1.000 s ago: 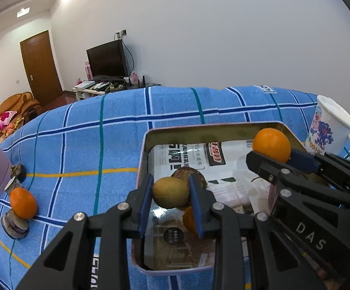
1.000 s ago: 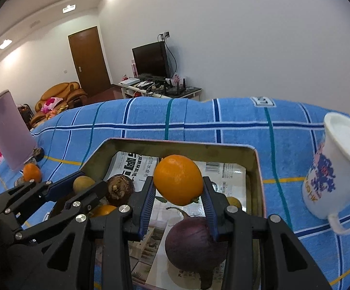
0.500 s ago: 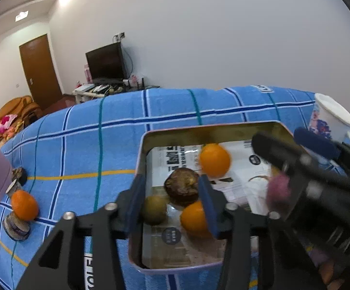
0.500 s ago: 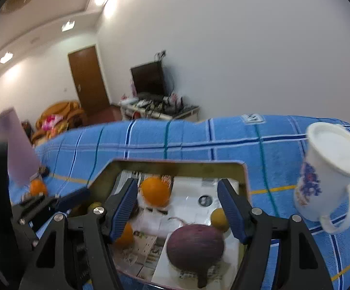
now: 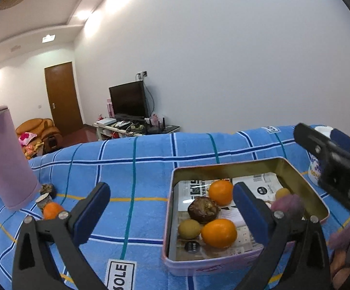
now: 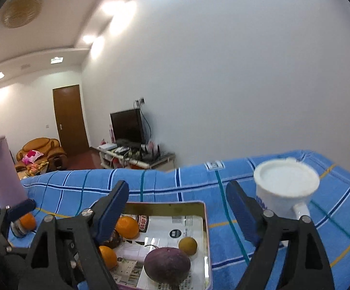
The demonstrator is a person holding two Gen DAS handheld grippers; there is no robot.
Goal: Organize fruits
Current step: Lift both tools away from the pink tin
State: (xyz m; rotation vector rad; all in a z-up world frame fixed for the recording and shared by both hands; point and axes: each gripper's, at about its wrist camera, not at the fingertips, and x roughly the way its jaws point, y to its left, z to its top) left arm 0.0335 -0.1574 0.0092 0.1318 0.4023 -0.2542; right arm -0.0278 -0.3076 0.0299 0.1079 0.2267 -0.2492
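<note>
the fruits lie in a shallow metal tin [image 5: 223,172] lined with printed paper, which sits on a table covered by a blue checked cloth [image 5: 138,159]. in the left wrist view the tin holds an orange [image 5: 220,192] toward the back, a second orange [image 5: 219,233] near the front, a brown wrinkled fruit [image 5: 203,209] between them, and a small greenish-yellow fruit [image 5: 189,228] just beside the front orange. a large purple fruit [image 6: 167,265] lies at the tin's right side, with a small yellow fruit [image 6: 187,246] just behind it.

the left claw [image 5: 172,213] is released, its blue pads wide apart and gripping nothing, raised above the tin's left edge. the right claw [image 6: 177,213] is likewise released and empty, above the tin's far end.

outside the tin, a lone orange [image 5: 52,210] sits on the cloth to the left, beside some small dark round items and a tall lilac cylinder [image 5: 4,159]. a white mug [image 6: 287,188] with a blue pattern stands right of the tin.
</note>
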